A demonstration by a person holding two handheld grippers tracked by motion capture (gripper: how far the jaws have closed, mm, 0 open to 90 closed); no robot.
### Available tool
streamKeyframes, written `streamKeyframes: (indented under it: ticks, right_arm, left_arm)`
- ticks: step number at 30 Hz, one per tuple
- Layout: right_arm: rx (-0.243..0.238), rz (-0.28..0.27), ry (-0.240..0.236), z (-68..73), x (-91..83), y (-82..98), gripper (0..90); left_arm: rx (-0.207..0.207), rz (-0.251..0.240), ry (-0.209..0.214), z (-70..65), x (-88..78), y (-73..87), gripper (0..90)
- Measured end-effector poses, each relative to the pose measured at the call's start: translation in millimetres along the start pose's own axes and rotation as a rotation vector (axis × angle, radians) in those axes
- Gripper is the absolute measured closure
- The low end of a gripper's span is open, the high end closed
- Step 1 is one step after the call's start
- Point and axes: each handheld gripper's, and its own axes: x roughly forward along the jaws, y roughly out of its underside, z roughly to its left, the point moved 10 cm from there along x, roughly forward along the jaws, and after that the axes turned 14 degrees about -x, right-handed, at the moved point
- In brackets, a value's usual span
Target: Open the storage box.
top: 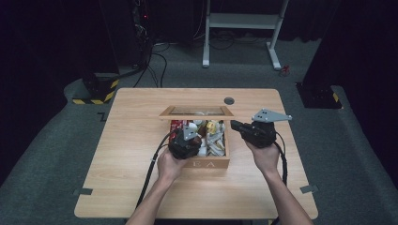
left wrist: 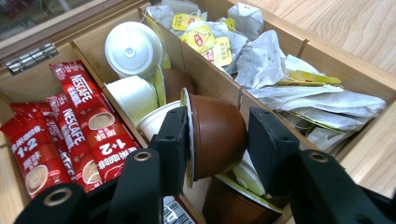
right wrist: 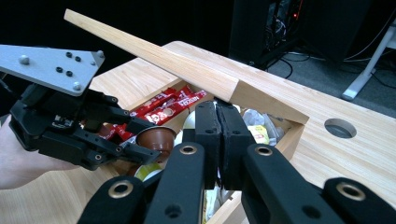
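Left jaws: the left gripper [left wrist: 217,140] is clamped on a brown coffee capsule [left wrist: 215,135], one pad against its foil-lidded rim, the other on its rounded base.
Capsule position: in the middle row of the wooden box [top: 206,164], lifted just above the other capsules, apparently clear of the divider beside it.
Right jaws: the right gripper [right wrist: 218,135] has its pads pressed together with nothing between them; in the high view it [top: 234,125] hangs just beside the box's right wall.
Risk, slip: the grip bears on a tapered, smooth cup end to end; a tilt of the hand could squirt it out and back into the box.
Risk, crush: foil lid and thin wall may dent under further squeeze.
Risk, snag: the raised lid [right wrist: 159,58] overhangs the box; a steep lift towards the back could strike it.
Neighbours: white capsules [left wrist: 133,49] and a second brown capsule [left wrist: 238,203] lie touching or just beneath; they may be dragged along.
Further contents: red coffee sticks [left wrist: 77,126] in the left row, tea bags [left wrist: 280,74] in the right row.
Obstruction: dividers close on both sides; withdrawal is best straight up.
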Motion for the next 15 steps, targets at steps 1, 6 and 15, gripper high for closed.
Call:
streamKeyframes:
  ticks: [1,6,15]
  right_arm:
    - [0.000,-0.001,0.000,-0.1,0.1,-0.1,87.8]
    - [-0.003,0.000,0.000,-0.3,0.1,-0.5,87.7]
    - [-0.001,0.000,-0.001,-0.1,0.1,-0.3,87.6]
  left_arm:
    - [0.000,0.002,0.003,-0.4,-1.3,0.2,58.9]
    - [0.004,-0.015,0.006,-0.7,-8.5,-2.5,59.0]
    - [-0.010,-0.042,0.035,-3.2,-21.1,-5.2,59.0]
